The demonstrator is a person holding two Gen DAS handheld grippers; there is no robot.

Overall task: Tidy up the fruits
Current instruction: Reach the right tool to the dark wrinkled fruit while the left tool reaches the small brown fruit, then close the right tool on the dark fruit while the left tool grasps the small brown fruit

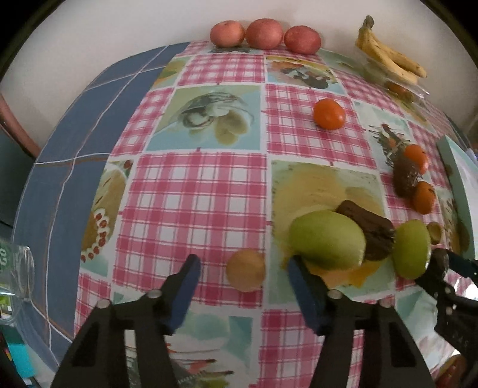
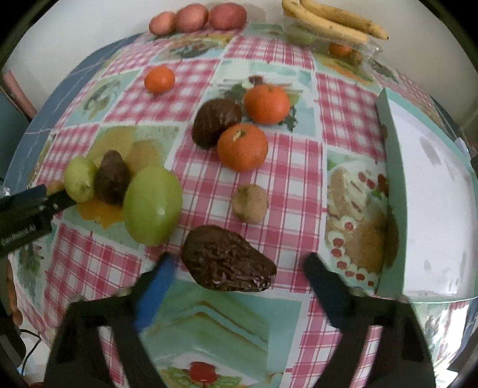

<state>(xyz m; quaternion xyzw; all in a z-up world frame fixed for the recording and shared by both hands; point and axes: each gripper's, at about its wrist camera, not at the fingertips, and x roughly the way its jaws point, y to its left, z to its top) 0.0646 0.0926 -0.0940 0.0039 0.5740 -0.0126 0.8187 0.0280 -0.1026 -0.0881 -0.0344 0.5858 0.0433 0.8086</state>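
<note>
My left gripper (image 1: pixel 242 268) points down at the checked tablecloth (image 1: pixel 203 194), open, with a small tan round fruit (image 1: pixel 245 270) between its blue pads, which do not touch it. A big green fruit (image 1: pixel 327 238) lies against its right finger. My right gripper (image 2: pixel 239 259) is open around a dark wrinkled avocado (image 2: pixel 228 258); a gap shows at the right pad. More avocados (image 2: pixel 215 122), mandarins (image 2: pixel 242 147), green fruits (image 2: pixel 152 204) and a kiwi (image 2: pixel 250 203) lie ahead. Red apples (image 1: pixel 263 32) line the far edge.
Bananas (image 2: pixel 334 21) rest on a clear container (image 2: pixel 343 47) of fruit at the far right. A pale box (image 2: pixel 427 185) stands along the right side. A clear glass (image 1: pixel 15 274) sits at the left edge on the blue cloth (image 1: pixel 59 167). The left gripper body (image 2: pixel 27 215) shows in the right view.
</note>
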